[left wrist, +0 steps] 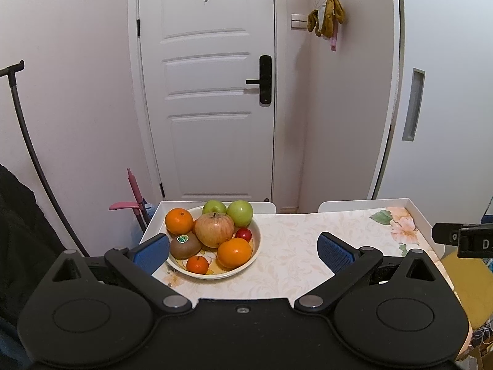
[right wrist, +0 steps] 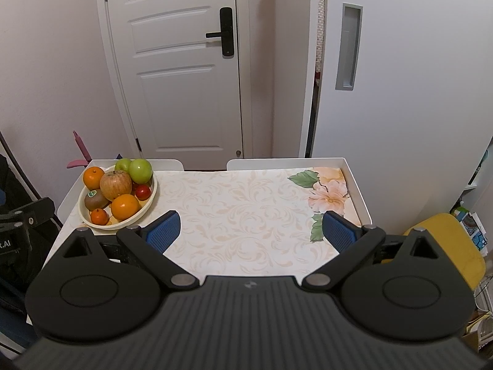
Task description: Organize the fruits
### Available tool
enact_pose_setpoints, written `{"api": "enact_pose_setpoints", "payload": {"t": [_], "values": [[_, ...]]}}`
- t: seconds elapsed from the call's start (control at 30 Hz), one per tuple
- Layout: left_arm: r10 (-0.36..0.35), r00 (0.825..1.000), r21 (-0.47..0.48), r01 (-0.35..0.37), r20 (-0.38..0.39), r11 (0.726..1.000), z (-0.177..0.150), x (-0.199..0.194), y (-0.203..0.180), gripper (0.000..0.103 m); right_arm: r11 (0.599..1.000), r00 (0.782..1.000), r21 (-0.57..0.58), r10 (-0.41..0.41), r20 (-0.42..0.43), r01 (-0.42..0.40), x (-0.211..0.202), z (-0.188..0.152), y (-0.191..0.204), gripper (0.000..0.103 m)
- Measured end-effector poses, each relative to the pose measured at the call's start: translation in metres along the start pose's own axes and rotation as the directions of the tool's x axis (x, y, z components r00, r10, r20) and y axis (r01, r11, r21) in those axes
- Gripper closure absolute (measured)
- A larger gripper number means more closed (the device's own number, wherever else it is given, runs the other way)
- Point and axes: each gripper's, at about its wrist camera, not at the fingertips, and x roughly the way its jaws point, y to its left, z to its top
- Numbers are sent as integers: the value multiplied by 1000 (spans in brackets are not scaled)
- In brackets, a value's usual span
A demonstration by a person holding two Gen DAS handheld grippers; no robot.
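White walls and a panelled door (left wrist: 206, 92) stand behind a small table (right wrist: 240, 215) covered with a floral cloth. All the fruit in view sits heaped in a cream bowl (left wrist: 255, 246) at the table's far left corner: two green apples (left wrist: 240, 212), a red-yellow apple (left wrist: 214, 229), oranges (left wrist: 234, 252), a kiwi (left wrist: 185, 245) and what may be a small plum (left wrist: 243, 233). Whether that heap marks the start or the finish is unclear; nothing lies loose on the cloth. Left gripper (left wrist: 243, 246) hovers just before the bowl, jaws wide apart and empty. Right gripper (right wrist: 251, 229) hangs over bare cloth, jaws likewise spread, holding nothing.
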Motion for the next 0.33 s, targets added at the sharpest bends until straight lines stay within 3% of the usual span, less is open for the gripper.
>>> {"api": "enact_pose_setpoints", "payload": {"t": [0.33], "values": [[-10,1000,-23,10,12,1000,0,1,5,0,1000,1000,1,0,0,0,1,0,0,0]]}}
